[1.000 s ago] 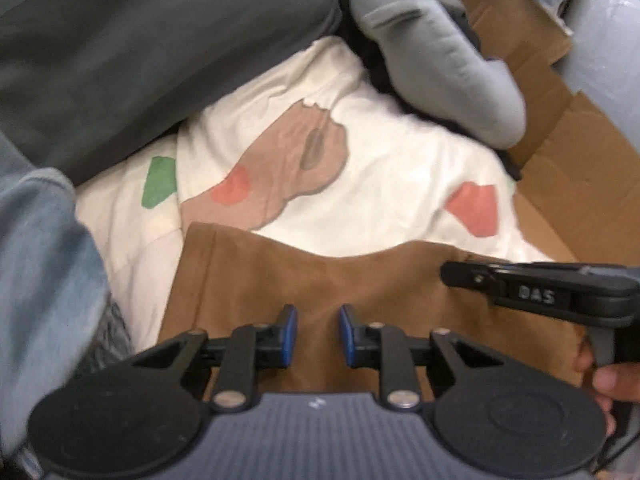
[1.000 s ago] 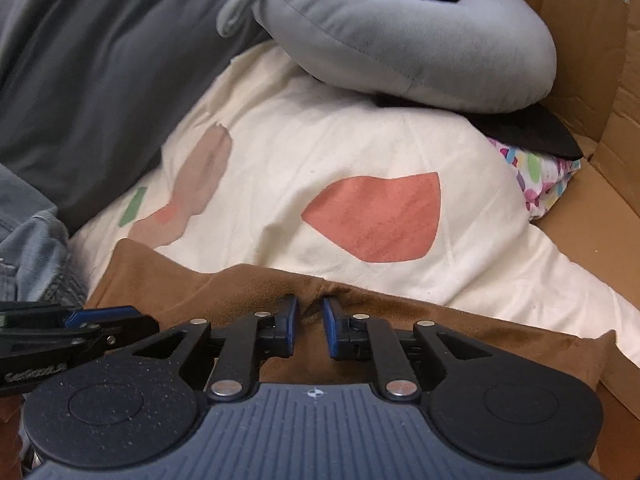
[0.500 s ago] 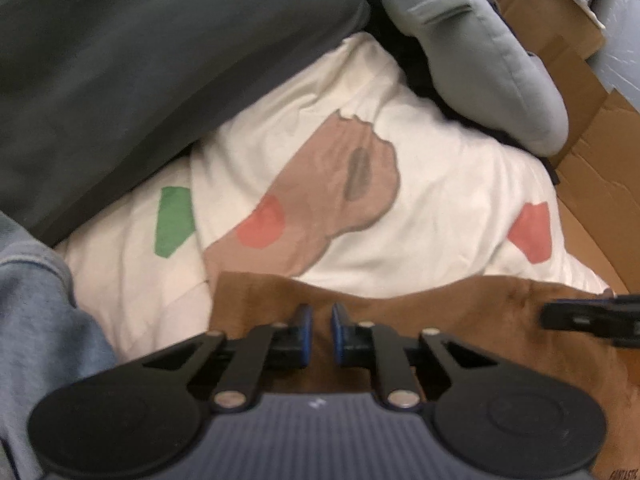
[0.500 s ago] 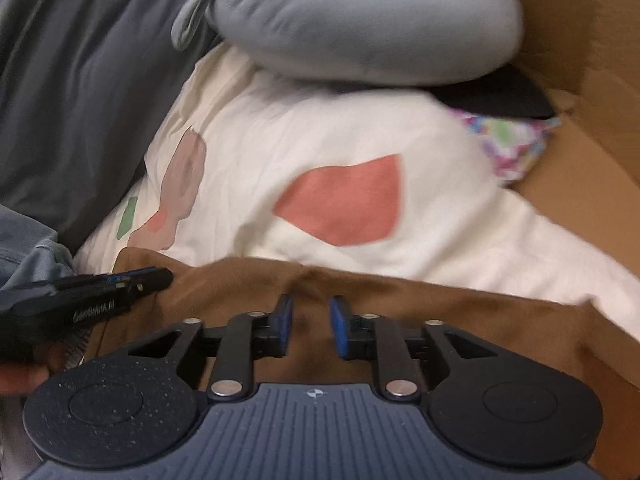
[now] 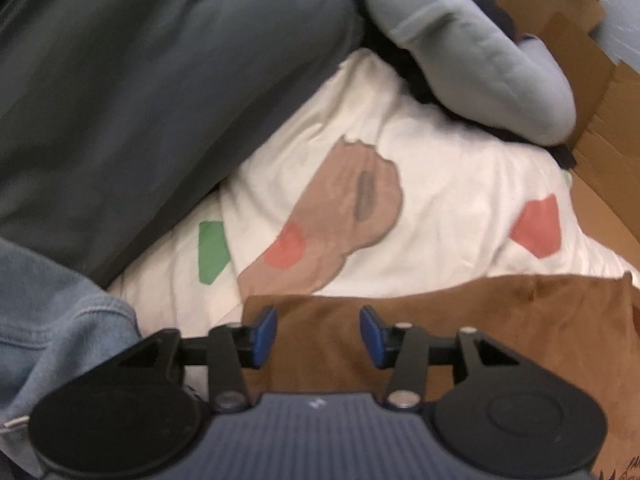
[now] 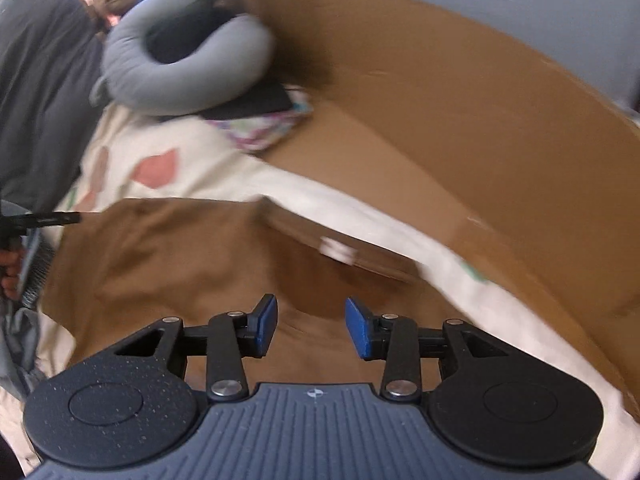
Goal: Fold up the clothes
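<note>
With both the left tongs [image 5: 318,334] and right tongs [image 6: 310,326] apart over the brown shirt [image 6: 168,264], any next pinch should catch 1 edge squarely.

Brown garment [image 5: 500,320], white sheet [image 5: 452,208] — red, green patches

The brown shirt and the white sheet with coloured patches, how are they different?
The brown suede-like shirt is one plain colour; the white sheet with coloured patches carries red, green and tan shapes. The brown shirt lies on top, nearest both open grippers, left and right; the white sheet is spread beneath it and reaches further back. Both are soft cloth lying flat.
</note>
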### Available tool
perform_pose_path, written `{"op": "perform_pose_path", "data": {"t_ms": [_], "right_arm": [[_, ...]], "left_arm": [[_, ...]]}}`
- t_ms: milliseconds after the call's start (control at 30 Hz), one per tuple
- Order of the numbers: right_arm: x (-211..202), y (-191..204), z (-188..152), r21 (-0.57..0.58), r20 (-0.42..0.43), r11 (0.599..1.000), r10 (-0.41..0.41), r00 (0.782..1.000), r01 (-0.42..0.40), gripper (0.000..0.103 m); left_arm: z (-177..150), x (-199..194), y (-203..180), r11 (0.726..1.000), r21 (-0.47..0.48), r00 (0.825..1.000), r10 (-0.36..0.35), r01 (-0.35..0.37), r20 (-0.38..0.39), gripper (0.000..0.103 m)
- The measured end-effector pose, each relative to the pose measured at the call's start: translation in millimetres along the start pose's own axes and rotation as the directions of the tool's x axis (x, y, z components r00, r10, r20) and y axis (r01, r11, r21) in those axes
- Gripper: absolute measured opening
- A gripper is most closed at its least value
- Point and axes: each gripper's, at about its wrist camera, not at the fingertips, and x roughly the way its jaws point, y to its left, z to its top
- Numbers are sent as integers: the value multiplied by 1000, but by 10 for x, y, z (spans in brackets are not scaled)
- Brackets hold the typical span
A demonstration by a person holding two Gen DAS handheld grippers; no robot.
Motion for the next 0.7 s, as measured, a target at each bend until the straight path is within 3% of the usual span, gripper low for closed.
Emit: {"op": "perform_pose_path", "data": {"t_ms": [467, 700], "right_arm": [[-33, -709, -854, 225, -39, 974, 44, 998, -34, 48], [-17, -971, -1265, 320, -49, 946, 69, 996, -49, 49]], "left_arm": [[80, -361, -374, 999, 24, 998, 46, -45, -49, 56], [-13, -609, -530, 998, 61, 998, 4, 0, -63, 66]]}}
